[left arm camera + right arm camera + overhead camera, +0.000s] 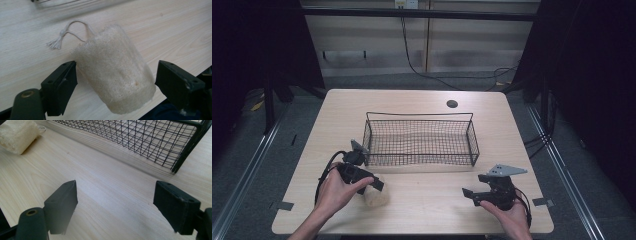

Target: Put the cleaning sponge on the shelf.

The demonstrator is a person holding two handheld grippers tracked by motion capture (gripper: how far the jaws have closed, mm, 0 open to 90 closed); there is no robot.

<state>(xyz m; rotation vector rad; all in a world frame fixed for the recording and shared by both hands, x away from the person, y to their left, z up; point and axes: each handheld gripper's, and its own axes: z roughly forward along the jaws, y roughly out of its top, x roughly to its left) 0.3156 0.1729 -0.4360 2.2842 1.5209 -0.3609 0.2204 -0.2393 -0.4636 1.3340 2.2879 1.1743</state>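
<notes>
A pale loofah sponge (113, 75) with a white string loop (63, 33) lies on the wooden table near its front left edge (379, 199). My left gripper (116, 72) is open, its black jaws standing on either side of the sponge, close to its flanks. In the high view the left gripper (371, 186) sits just over the sponge, held by a hand. My right gripper (115, 187) is open above bare table at the front right (469, 196), with nothing between its jaws. The sponge (17, 135) shows far off in the right gripper view.
A black wire basket (419, 114) stands in the middle of the table, its mesh wall (150, 140) just beyond the right gripper. A dark round cable hole (452, 104) sits at the back. The table's front edge is close under both hands.
</notes>
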